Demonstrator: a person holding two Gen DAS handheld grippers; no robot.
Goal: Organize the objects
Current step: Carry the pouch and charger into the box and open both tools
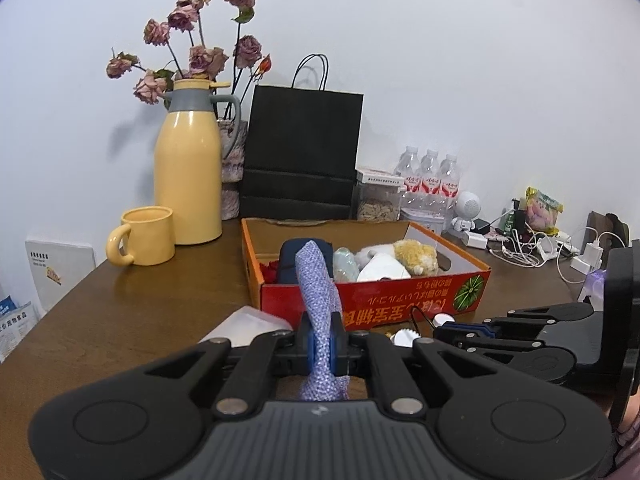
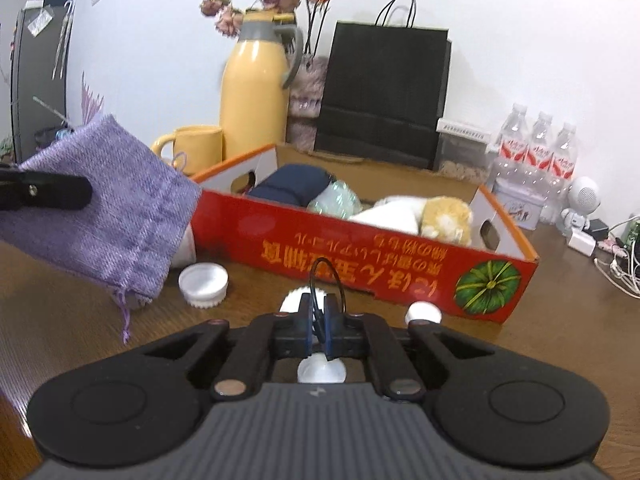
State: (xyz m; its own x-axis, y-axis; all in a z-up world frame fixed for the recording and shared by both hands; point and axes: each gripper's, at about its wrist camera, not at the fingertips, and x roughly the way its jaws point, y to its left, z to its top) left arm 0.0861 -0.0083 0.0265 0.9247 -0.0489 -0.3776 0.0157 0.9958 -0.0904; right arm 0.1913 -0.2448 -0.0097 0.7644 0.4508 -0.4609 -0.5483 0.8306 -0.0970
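My left gripper (image 1: 322,342) is shut on a purple woven pouch (image 1: 314,276), which sticks up between its pads just in front of the red cardboard box (image 1: 372,300). In the right wrist view the pouch (image 2: 108,204) hangs at the left with a left finger (image 2: 44,192) on it. My right gripper (image 2: 319,322) is shut on a thin black loop (image 2: 326,276) that stands up from its pads, low over the table before the box (image 2: 360,248). The box holds a dark blue bundle (image 2: 292,188), a plush toy (image 2: 446,212) and white items.
White bottle caps (image 2: 203,282) (image 2: 423,313) lie on the brown table near the box front. Behind stand a yellow jug (image 1: 188,176), a yellow mug (image 1: 146,236), a black paper bag (image 1: 300,152) and water bottles (image 1: 430,180). Chargers and cables (image 1: 532,248) clutter the right.
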